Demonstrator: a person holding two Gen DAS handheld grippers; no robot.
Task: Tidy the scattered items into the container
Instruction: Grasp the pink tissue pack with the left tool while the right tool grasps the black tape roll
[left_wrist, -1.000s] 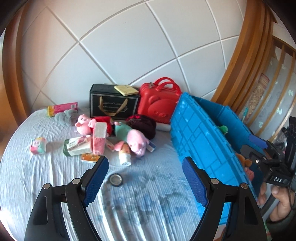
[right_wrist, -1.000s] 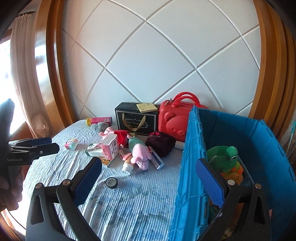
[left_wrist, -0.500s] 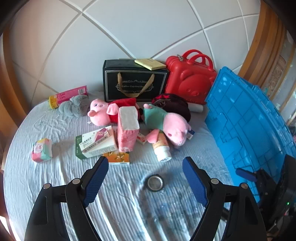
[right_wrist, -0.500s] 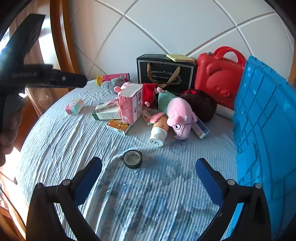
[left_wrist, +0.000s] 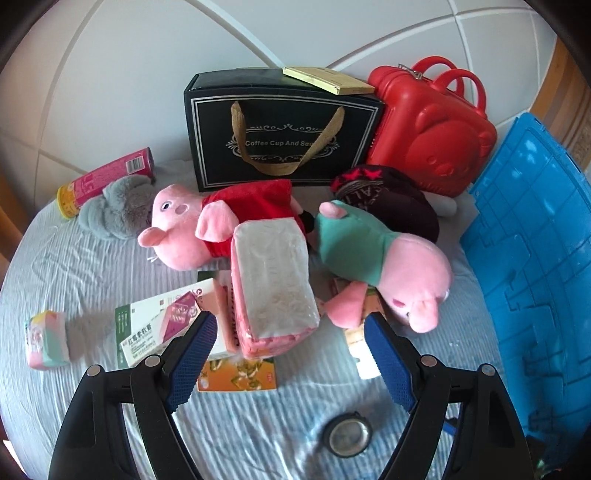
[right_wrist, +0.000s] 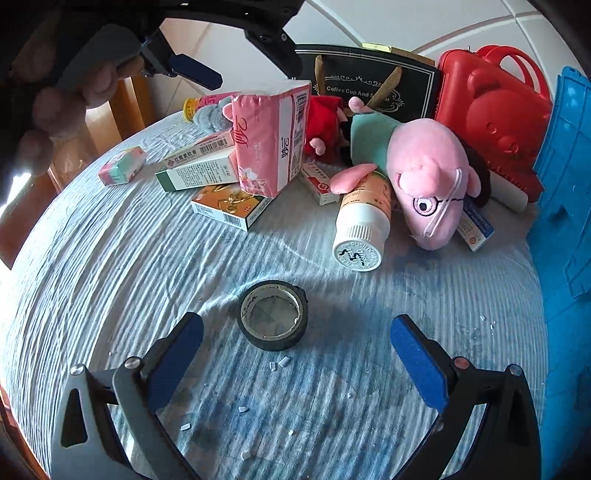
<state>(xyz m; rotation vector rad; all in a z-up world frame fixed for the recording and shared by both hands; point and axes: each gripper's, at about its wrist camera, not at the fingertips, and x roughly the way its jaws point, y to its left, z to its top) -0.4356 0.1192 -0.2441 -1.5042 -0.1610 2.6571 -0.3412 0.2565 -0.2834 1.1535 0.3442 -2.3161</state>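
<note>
My left gripper (left_wrist: 290, 332) is open and points steeply down at a pink tissue pack (left_wrist: 273, 280), which stands just beyond its fingertips on some boxes. In the right wrist view my right gripper (right_wrist: 295, 332) is also open. A black tape roll (right_wrist: 273, 314) lies flat on the cloth between its blue pads, clear of both. The same roll (left_wrist: 347, 434) shows low in the left wrist view. A pig plush in teal (right_wrist: 432, 173) lies across a white-capped bottle (right_wrist: 364, 229). The blue container (left_wrist: 535, 240) stands at the right edge.
At the back stand a black gift box (left_wrist: 284, 136) and a red suitcase (left_wrist: 432, 129). A pig plush in red (left_wrist: 192, 229), a grey plush (left_wrist: 114, 214), a pink tube (left_wrist: 107, 181), a dark cap (left_wrist: 391, 203) and a pastel box (left_wrist: 46, 339) lie around. A hand (right_wrist: 55, 110) holds the left gripper.
Both grippers have come down and closer to the pile. The left one now hangs over the tissue pack, the right one over the tape roll. Both stay open.
</note>
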